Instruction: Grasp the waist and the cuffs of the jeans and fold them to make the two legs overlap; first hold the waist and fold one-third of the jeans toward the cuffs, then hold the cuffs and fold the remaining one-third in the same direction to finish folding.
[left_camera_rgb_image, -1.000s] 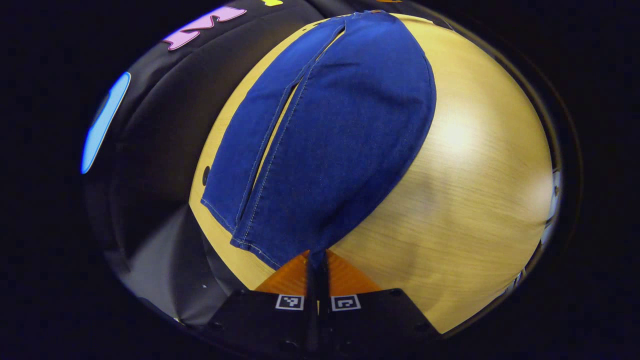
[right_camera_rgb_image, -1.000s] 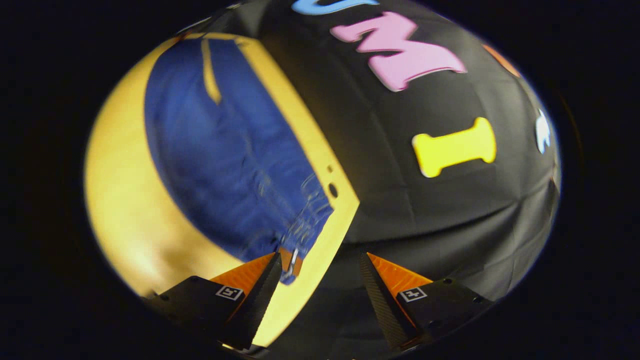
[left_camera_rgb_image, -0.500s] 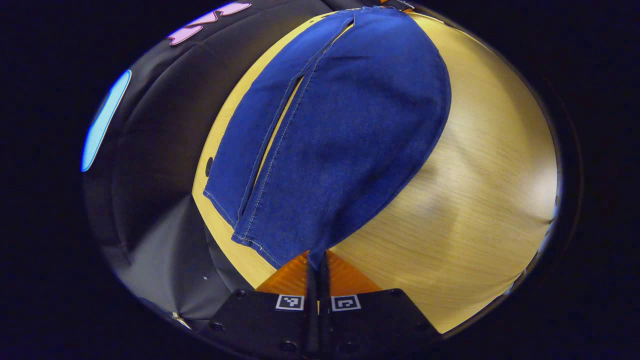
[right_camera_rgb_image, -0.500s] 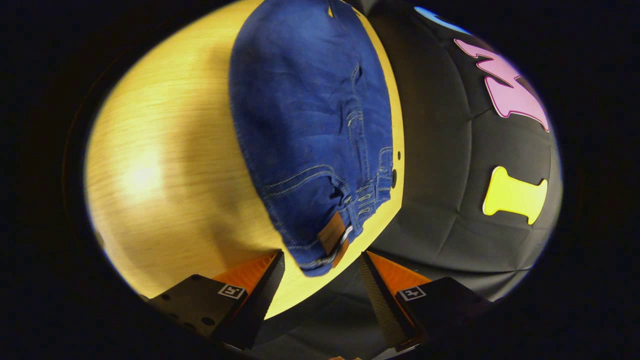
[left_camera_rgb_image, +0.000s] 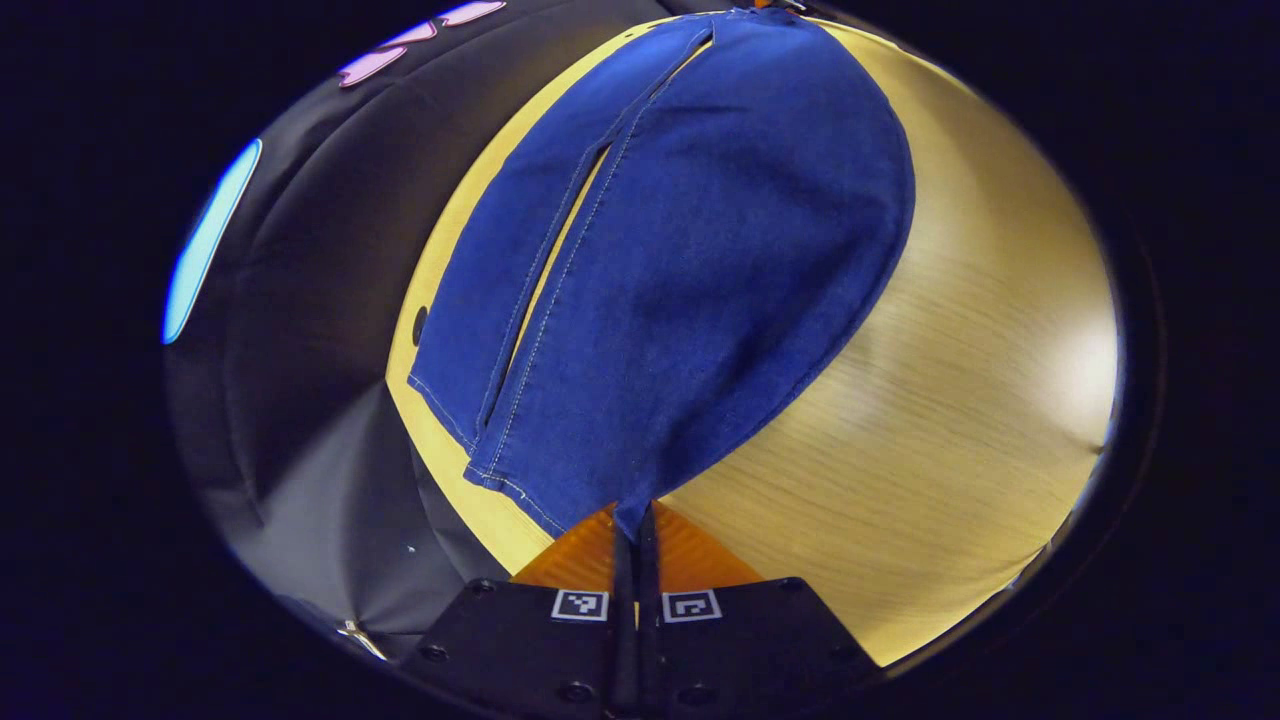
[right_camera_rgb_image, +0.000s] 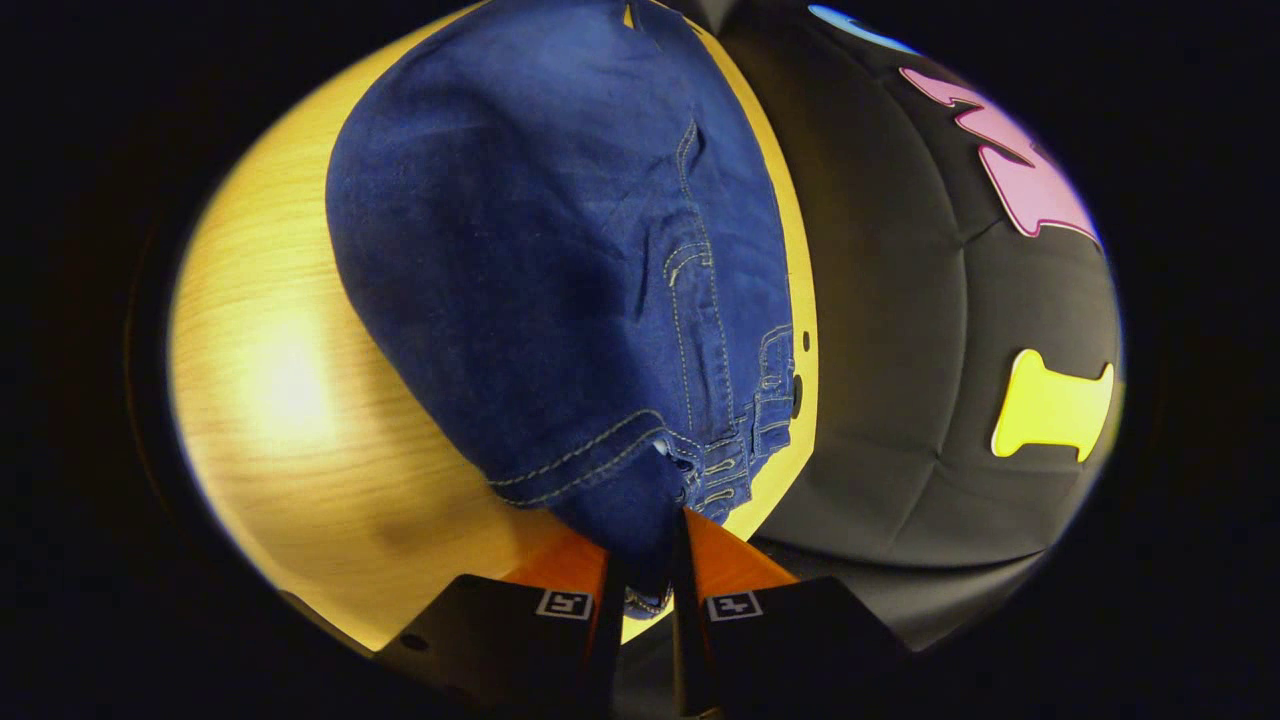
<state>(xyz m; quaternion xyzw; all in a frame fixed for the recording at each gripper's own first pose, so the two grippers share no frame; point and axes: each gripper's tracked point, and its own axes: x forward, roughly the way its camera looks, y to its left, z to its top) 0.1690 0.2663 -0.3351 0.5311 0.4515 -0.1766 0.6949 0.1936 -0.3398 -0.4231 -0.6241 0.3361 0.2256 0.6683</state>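
Black cloth (left_camera_rgb_image: 300, 300) hangs behind the wooden table (left_camera_rgb_image: 960, 400) you are working on, and the jeans (left_camera_rgb_image: 690, 260) lie on that table close to its back edge, which runs along the cloth.

From your left gripper view, the left gripper (left_camera_rgb_image: 636, 525) has its fingers pressed together with no gap you can see, pinching the corner of a cuff (left_camera_rgb_image: 545, 495). From that cuff the two legs run away up the table, one mostly stacked on the other, with a thin strip of wood showing between them. The lower leg's hem (left_camera_rgb_image: 440, 405) peeks out toward the back edge. A small dark hole (left_camera_rgb_image: 418, 325) in the table sits just beside that hem.

From your right gripper view, you get the other end of the jeans: the waist (right_camera_rgb_image: 740, 450) with its belt loops and pocket stitching, lying by the back edge. The right gripper (right_camera_rgb_image: 645, 570) is nearly closed, both fingers squeezing a bunched fold of the waist between them. Two small holes (right_camera_rgb_image: 798, 380) in the table show just past the belt loops.
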